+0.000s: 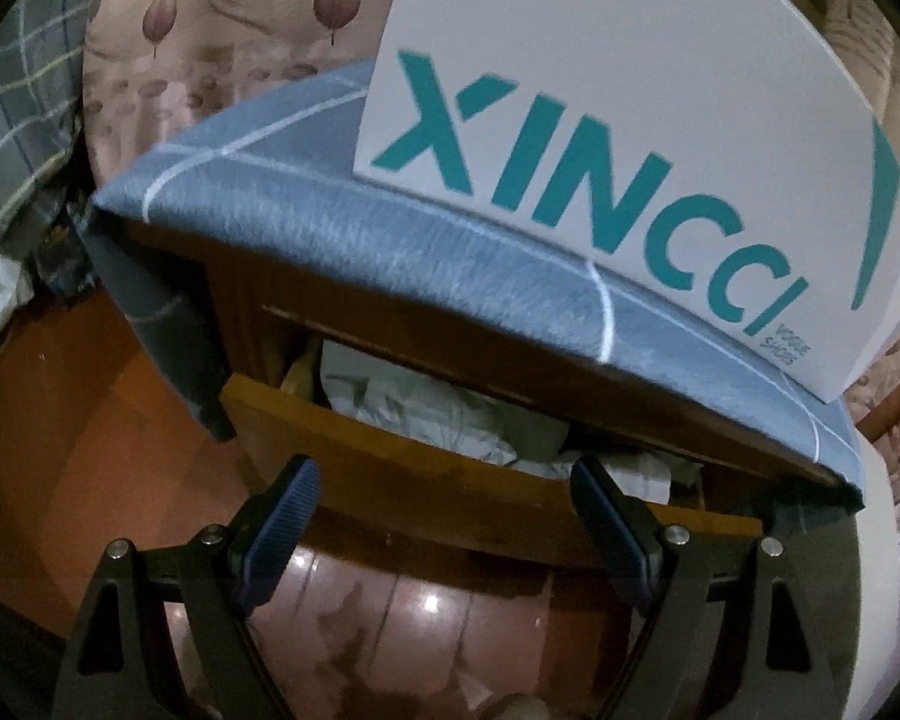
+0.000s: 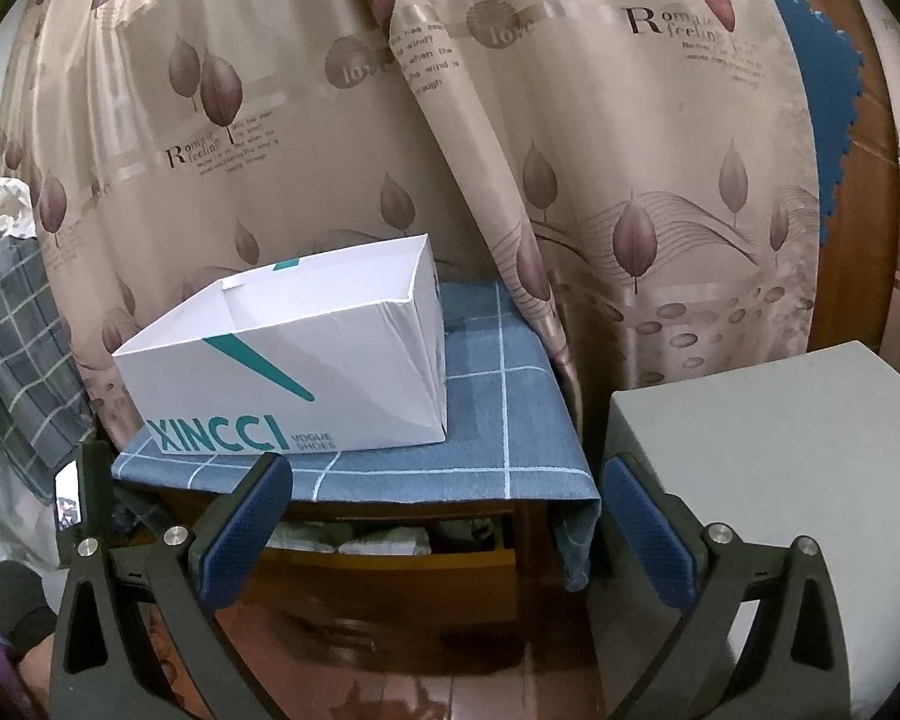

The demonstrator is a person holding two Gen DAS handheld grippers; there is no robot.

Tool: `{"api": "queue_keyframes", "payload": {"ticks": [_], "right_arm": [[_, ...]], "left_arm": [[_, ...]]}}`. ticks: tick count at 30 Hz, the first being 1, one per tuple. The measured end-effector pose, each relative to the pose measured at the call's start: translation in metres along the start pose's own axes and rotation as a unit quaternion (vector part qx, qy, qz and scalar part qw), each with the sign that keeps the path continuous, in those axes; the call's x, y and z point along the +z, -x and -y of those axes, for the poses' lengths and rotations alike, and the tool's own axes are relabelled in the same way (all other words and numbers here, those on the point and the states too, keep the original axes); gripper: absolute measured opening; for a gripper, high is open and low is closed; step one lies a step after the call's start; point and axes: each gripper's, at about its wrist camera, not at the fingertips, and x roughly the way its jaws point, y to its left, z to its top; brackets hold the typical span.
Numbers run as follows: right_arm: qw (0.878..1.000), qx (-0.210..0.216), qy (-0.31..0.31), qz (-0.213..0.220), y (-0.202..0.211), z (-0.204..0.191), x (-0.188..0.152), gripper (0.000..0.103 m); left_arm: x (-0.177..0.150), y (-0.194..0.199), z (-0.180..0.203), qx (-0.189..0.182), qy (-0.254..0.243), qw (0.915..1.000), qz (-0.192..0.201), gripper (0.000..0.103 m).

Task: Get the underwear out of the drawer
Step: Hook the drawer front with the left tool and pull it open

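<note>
Underwear lies crumpled in the open drawer of the wooden nightstand, pale grey-green cloth just behind the drawer's front board; which piece is which we cannot tell. Above it, a blue checked cloth covers the top, and a white shoe box stands on that cloth.

We judge that we are in the approach step. Our left tongs are wide open and hold nothing; they hang in front of the drawer's front edge, pointing down into the gap. Our right tongs are also wide open and empty, further back, near a grey block on their right side.

For the next move, the left tongs must go over the front board and under the overhanging cloth, then close on a fold of fabric. The gap is narrow, so a low, careful entry is needed.
</note>
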Motion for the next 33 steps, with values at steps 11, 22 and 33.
{"api": "queue_keyframes", "payload": {"ticks": [11, 22, 33], "right_arm": [[1.0, 0.003, 0.0, -0.005, -0.002, 0.002, -0.001, 0.103], [1.0, 0.012, -0.003, -0.008, -0.002, 0.007, -0.002, 0.103], [0.999, 0.025, -0.018, -0.011, -0.001, 0.016, -0.002, 0.103]], "left_arm": [[-0.005, -0.02, -0.005, -0.015, 0.047, 0.9987, -0.012, 0.088], [-0.012, -0.049, -0.023, -0.052, 0.132, 0.9897, -0.018, 0.088], [-0.024, -0.08, -0.036, -0.061, 0.199, 0.9778, -0.018, 0.088]]}}
